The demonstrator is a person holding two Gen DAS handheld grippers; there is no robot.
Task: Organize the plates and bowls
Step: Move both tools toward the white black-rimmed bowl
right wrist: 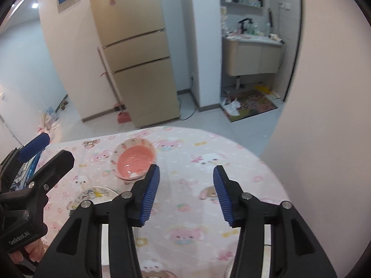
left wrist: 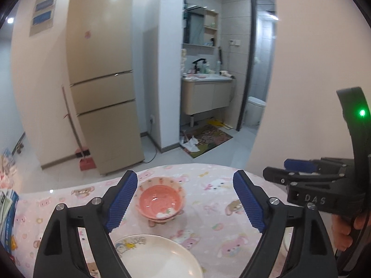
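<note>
A pink bowl [left wrist: 160,202] sits nested on another patterned bowl on the pink cartoon tablecloth [left wrist: 208,199]; it also shows in the right wrist view [right wrist: 135,161]. A white plate [left wrist: 160,257] with cartoon print lies nearer, below the left gripper [left wrist: 185,199], which is open and empty above the table. In the right wrist view the plate [right wrist: 97,193] lies left of the right gripper [right wrist: 186,194], which is open and empty over bare cloth. The right gripper also shows at the right edge of the left wrist view [left wrist: 299,166].
A beige fridge [left wrist: 104,78] stands beyond the table, with a red dustpan [left wrist: 87,163] beside it. A bathroom doorway with a vanity [left wrist: 206,95] is behind. Blue boxes [left wrist: 7,210] lie at the table's left edge. A wall [right wrist: 324,92] is close on the right.
</note>
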